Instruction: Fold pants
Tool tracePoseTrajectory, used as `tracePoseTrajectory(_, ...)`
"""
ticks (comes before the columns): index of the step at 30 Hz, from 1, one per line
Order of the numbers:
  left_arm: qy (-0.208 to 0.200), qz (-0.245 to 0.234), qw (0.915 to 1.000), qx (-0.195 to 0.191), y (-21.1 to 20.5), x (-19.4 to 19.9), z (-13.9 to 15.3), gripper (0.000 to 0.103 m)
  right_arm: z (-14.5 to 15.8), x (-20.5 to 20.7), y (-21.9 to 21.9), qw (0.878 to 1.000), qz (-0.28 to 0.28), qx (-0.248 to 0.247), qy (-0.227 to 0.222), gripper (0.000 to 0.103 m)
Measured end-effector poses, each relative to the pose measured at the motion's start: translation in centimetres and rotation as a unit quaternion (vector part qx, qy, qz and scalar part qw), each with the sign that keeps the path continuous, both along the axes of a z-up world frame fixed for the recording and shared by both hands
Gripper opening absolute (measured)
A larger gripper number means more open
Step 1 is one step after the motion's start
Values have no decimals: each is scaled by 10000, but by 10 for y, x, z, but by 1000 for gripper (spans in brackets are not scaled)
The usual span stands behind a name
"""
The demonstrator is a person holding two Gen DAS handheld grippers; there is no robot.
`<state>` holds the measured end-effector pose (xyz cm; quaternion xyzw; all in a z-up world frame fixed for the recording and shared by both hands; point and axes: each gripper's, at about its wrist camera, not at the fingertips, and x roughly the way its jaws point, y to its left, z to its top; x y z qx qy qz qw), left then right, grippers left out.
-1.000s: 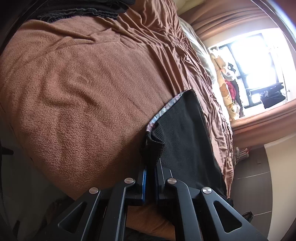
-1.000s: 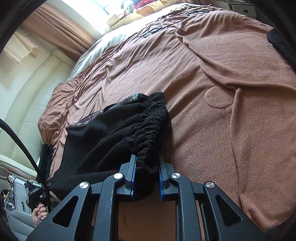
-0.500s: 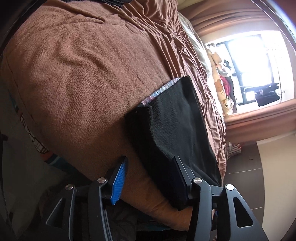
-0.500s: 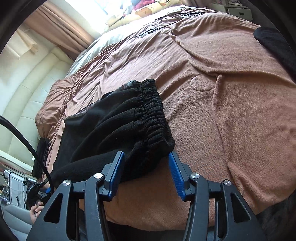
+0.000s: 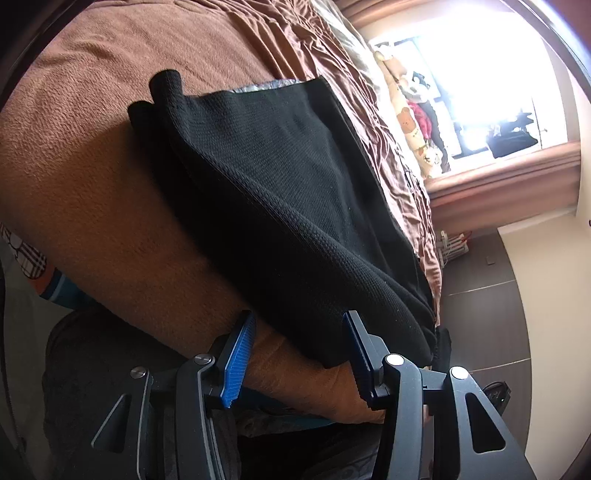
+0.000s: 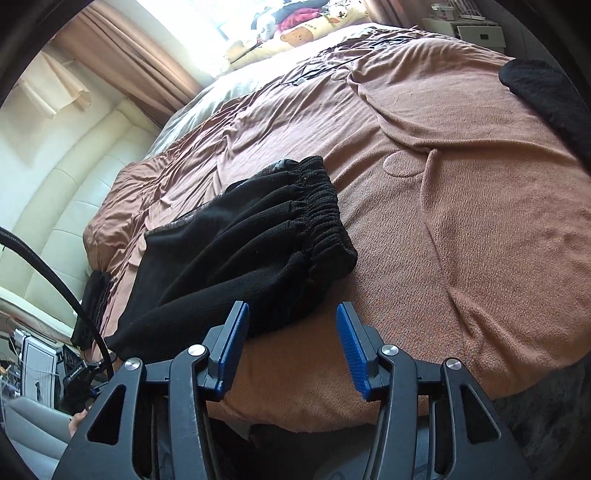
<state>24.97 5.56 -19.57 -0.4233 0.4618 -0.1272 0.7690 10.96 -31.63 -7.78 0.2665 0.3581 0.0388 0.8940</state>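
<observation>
Black pants (image 5: 280,192) lie folded on a brown blanket (image 5: 92,177) at the bed's near edge. In the right wrist view their gathered elastic waistband (image 6: 317,206) faces right, with the rest of the pants (image 6: 229,266) spreading left. My left gripper (image 5: 299,354) is open, its blue pads apart just below the pants' lower fold, nothing pressed between them. My right gripper (image 6: 291,350) is also open, hovering over the blanket edge just short of the pants, holding nothing.
Another dark garment (image 6: 546,96) lies at the bed's far right. Pillows with a bear print (image 6: 306,33) sit by the bright window. A cream padded headboard (image 6: 48,206) curves at left. Dark floor (image 5: 487,317) runs beside the bed.
Both grippers were shut on the pants a second ago; both have opened, let the cloth drop onto the blanket, and drawn back toward the bed's edge.
</observation>
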Motion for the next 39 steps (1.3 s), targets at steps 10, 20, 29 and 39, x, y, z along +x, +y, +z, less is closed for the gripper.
tracePoseTrajectory(10, -170, -374, 9985, 353, -33, 11, -2, 50, -14, 4, -1, 9998, 12, 173, 63, 47)
tracePoseTrajectory(20, -169, -394, 9982, 411, -34, 4, -6, 8, -12, 5, -1, 9999, 50, 94, -41, 47)
tracePoseTrajectory(29, 172, -717, 9968, 309, -32, -11, -1, 7, 7, 11, -4, 9994, 48, -298, -148, 47)
tracePoseTrajectory(39, -242, -473, 9954, 792, 12, -12, 57, 46, 29, 51, 3, 9957, 452, -792, -132, 47)
